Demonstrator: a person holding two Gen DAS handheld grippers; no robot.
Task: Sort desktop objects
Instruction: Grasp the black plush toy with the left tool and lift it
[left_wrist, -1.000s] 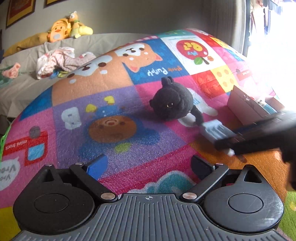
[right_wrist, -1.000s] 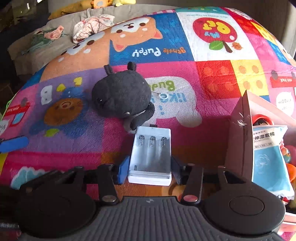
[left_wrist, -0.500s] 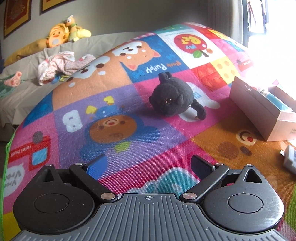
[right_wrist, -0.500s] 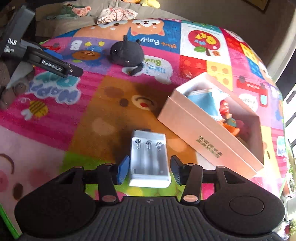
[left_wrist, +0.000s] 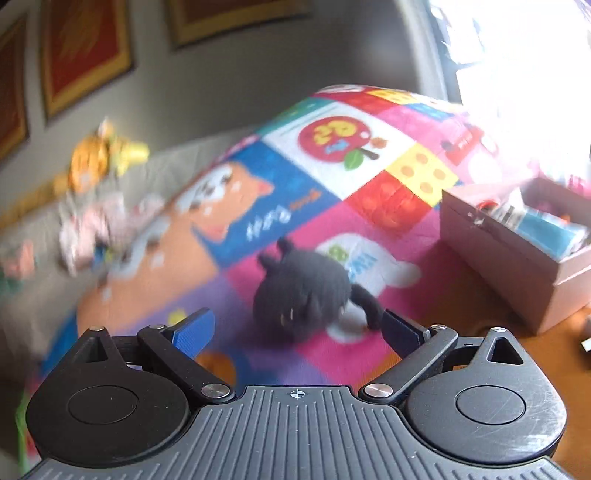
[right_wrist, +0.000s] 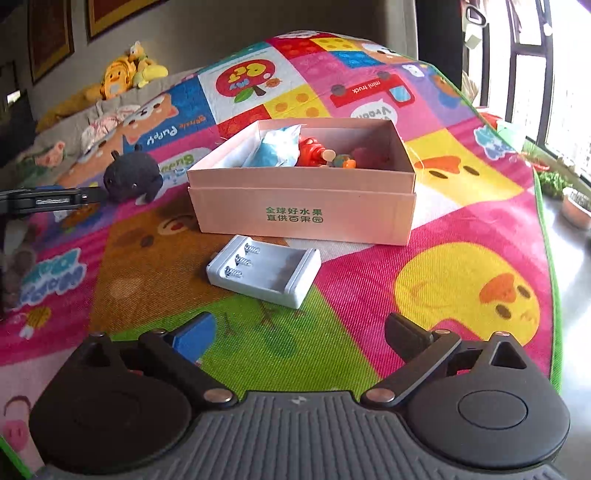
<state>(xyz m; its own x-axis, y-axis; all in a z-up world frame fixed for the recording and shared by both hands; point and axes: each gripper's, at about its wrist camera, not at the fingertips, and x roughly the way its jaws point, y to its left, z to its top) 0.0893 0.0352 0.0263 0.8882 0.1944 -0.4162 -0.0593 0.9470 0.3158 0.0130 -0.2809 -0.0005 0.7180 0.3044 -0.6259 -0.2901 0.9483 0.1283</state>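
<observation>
Black plush fabric forms the round soft toy (left_wrist: 303, 295) lying on the colourful play mat (right_wrist: 461, 229), left of the box. Judged light and compressible; grip across its body. The left tool (left_wrist: 297, 326) is spread, just short of it, holding nothing. The white rigid plastic battery holder (right_wrist: 264, 271) lies just before the pink cardboard box (right_wrist: 303, 214); probably light and smooth; grip its long sides. The right tool (right_wrist: 299, 332) is spread, empty. Open mat lies right, up to the green edge.

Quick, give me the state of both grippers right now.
Left gripper: open, holding nothing, pointed at the black plush toy.
Right gripper: open, holding nothing; the white battery case lies on the mat ahead.
</observation>
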